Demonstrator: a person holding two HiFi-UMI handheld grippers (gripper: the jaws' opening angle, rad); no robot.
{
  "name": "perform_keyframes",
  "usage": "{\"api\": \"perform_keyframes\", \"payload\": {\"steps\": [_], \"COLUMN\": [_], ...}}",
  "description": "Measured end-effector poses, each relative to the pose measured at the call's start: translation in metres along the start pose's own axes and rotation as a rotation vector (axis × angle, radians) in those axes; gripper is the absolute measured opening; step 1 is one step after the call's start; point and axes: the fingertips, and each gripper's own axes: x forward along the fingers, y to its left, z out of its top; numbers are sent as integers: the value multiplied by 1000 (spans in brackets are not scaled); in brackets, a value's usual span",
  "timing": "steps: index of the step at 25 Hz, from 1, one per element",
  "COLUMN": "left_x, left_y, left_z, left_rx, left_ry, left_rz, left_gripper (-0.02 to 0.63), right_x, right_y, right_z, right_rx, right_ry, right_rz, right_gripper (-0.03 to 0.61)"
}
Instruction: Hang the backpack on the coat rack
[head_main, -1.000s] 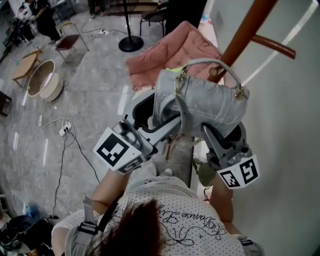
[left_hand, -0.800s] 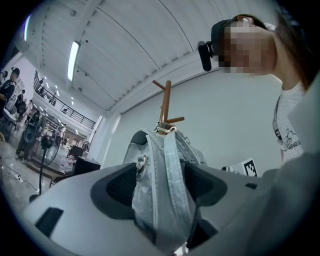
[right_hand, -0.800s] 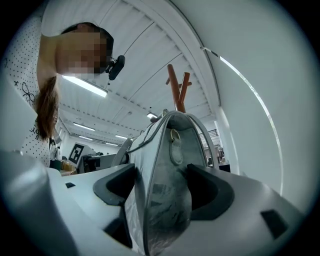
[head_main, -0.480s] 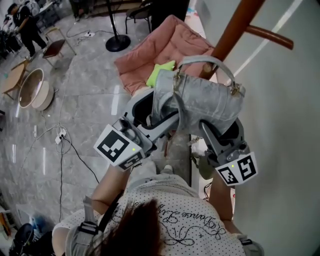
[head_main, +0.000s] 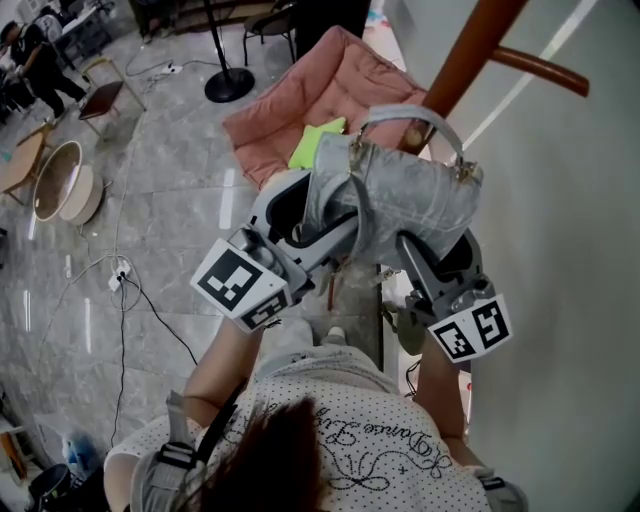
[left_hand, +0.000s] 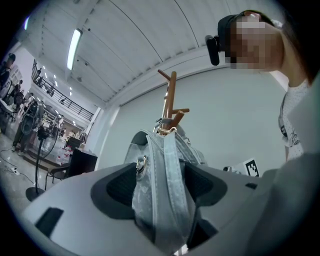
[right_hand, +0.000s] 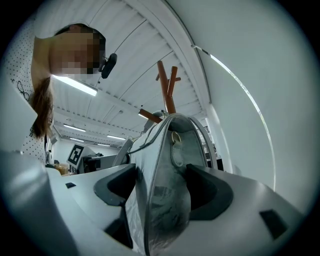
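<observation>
The left gripper (left_hand: 161, 187) and the right gripper (right_hand: 160, 189) each clamp the backpack (head_main: 410, 195), held up beside the coat rack (head_main: 468, 60) at one o'clock. Glossy grey floor (head_main: 170, 215) at nine o'clock, white wall (head_main: 575, 260) at three.

The head view looks steeply down. Both gripper views look up along their jaws — all share the backpack (head_main: 410, 192) and coat rack (head_main: 468, 52).

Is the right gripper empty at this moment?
No: the right gripper has the grey backpack filling the space between its two jaws, pressed by both pads.
</observation>
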Motion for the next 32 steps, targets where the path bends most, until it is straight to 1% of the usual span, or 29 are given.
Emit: {"api": "perform_keyframes", "payload": {"steps": [4, 10, 17, 21, 25, 28, 32], "left_x": [3, 3, 5, 6, 3, 4, 3], "left_y": [-1, 1, 4, 6, 7, 6, 4], "left_z": [-7, -9, -16, -19, -19, -18, -10], "left_rx": [-7, -25, -60, -66, -83, -91, -82], "left_ry": [6, 6, 33, 35, 72, 97, 105], "left_rz": [1, 4, -1, -6, -12, -20, -27], "left_gripper": [288, 288, 288, 288, 290, 291, 296], "right_x": [-3, -4, -6, -6, -7, -9, -15], "right_y": [-4, -5, -9, -9, -6, -5, 1], "right_z": [-6, -7, -13, -14, -14, -13, -7], "right_rx": [10, 33, 70, 70, 74, 101, 172], "right_ry": [-3, -11, -12, -8, -9, -19, -52], "right_rz": [-6, -10, -17, -23, -22, -25, -39], "right_gripper": [330, 327, 322, 316, 311, 308, 294]}}
